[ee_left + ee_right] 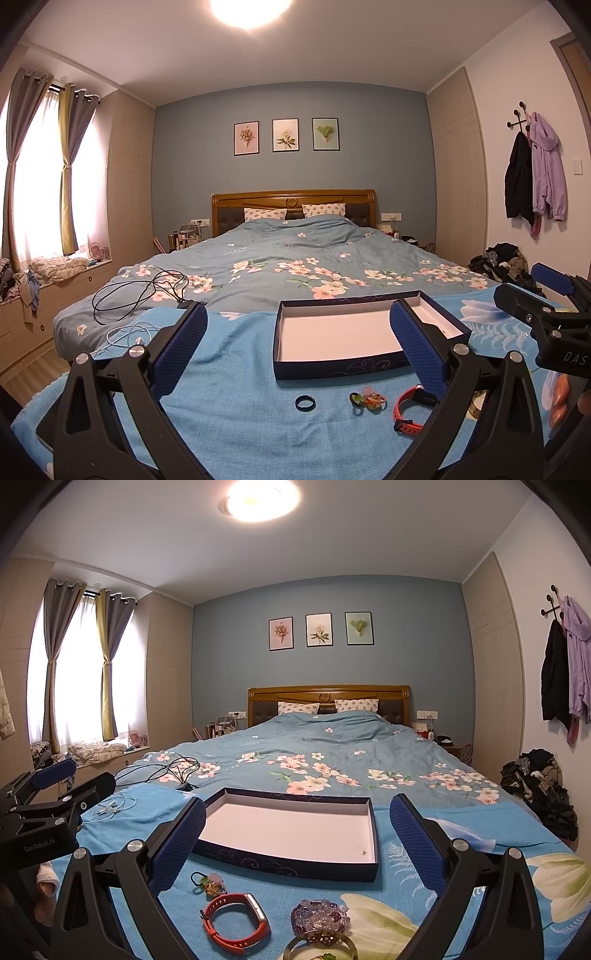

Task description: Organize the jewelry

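Nearest: bangle [320, 946] at the bottom edge of the right wrist view, purple bead bracelet [320, 915] just behind it, red wristband [233, 921] beside them.
More pieces: dark ring [306, 401] and a small cluster of coloured rings [367, 399], all lying on the blue towel [240, 424].
Box: open tray [291, 829] sits just beyond the row, white floor bare but for a tiny speck.
Progress: I'd call it not started, every piece outside the tray.
Left gripper [295, 343]: fingers spread wide, holding nothing, hovering over the ring.
Right gripper [295, 840]: spread too, empty, aimed at the tray with the wristband below.
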### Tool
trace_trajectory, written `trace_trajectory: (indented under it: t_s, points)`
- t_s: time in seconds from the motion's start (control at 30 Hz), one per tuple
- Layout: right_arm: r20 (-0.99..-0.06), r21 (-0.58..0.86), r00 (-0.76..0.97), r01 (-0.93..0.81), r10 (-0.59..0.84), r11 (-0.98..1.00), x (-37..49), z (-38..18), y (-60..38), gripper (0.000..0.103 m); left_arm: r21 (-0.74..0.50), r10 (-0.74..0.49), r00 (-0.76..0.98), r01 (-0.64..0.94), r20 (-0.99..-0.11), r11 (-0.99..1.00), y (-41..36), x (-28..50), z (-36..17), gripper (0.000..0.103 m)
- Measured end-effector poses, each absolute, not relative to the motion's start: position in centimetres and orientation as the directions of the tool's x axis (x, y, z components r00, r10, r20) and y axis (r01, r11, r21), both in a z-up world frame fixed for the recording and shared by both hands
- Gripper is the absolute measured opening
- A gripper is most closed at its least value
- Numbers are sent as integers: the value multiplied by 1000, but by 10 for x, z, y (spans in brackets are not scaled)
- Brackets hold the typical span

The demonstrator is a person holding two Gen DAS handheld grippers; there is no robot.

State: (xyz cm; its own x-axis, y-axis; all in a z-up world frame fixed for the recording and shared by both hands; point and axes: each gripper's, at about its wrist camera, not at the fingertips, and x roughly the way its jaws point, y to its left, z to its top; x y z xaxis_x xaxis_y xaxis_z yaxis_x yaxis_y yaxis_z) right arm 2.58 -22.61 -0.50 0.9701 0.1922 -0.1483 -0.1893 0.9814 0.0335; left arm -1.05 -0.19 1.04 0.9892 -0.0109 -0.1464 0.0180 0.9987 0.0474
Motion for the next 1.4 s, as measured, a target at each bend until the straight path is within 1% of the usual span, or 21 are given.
trace_trajectory:
  t_s: [1.4]
  points:
    - [-156, 34, 967, -197, 200, 980, 29, -3, -226, 96, 37, -34, 987, 40, -158, 999, -8, -10, 7, 97]
